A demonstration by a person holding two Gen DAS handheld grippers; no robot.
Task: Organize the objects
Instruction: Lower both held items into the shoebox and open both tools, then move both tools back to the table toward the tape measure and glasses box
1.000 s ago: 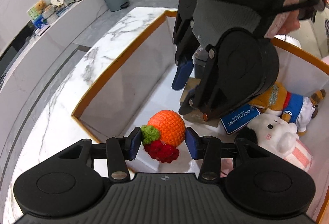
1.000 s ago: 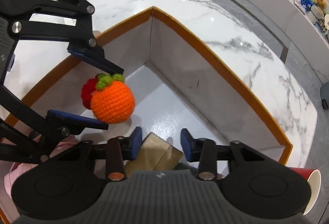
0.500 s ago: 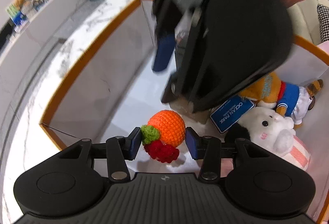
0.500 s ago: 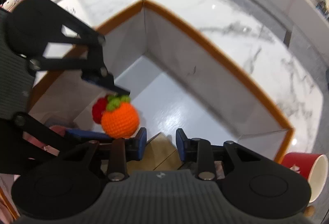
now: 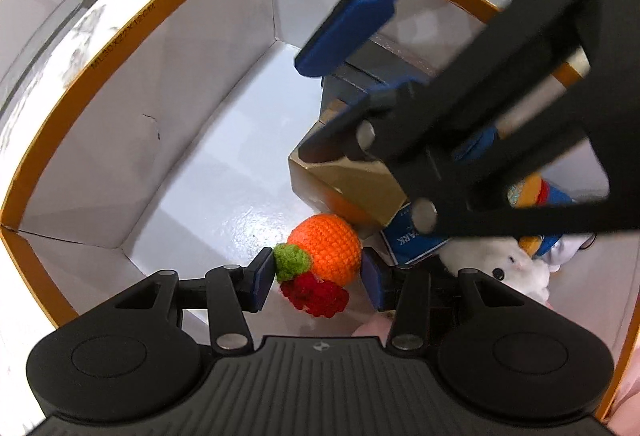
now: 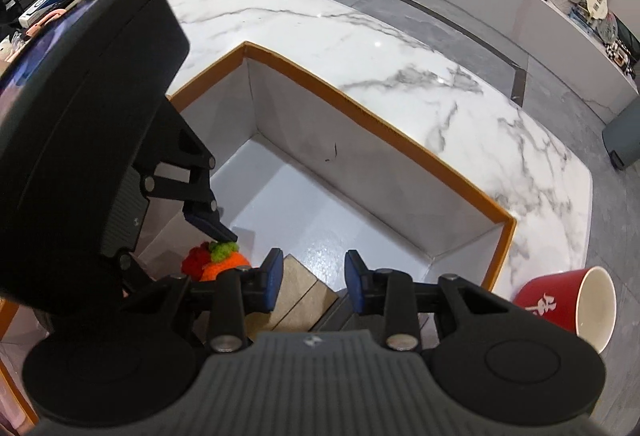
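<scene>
Left wrist view: held a crocheted orange (image 5: 326, 249) clamped between the blue pads of the left gripper (image 5: 316, 276), green leaf (image 5: 291, 260) against the left pad, red tuft (image 5: 314, 295) hanging just below. Hung low inside the box (image 5: 132, 47), close above its white floor; whether touching could not be told. Already lying in the box, to the right of the gripper: a gold carton (image 5: 352, 179), a dark box (image 5: 360, 87) beyond it, a blue tag (image 5: 408, 240), a white plush (image 5: 500, 268) and a plush in blue (image 5: 536, 195). Judged well along: several things packed, the orange lowered in but not yet let go. Right gripper (image 5: 360, 55) crossed above, unclenched.

Right wrist view: jaws of the right gripper (image 6: 314, 286) parted with nothing pressed between them, having just been opening, over the carton (image 6: 296, 300) directly below. Orange (image 6: 224, 264) just to the left, pinched in the left gripper (image 6: 216, 236). Red cup (image 6: 560, 300) outside the box on the marble top (image 6: 320, 35), to the right — probably left to be put away.
</scene>
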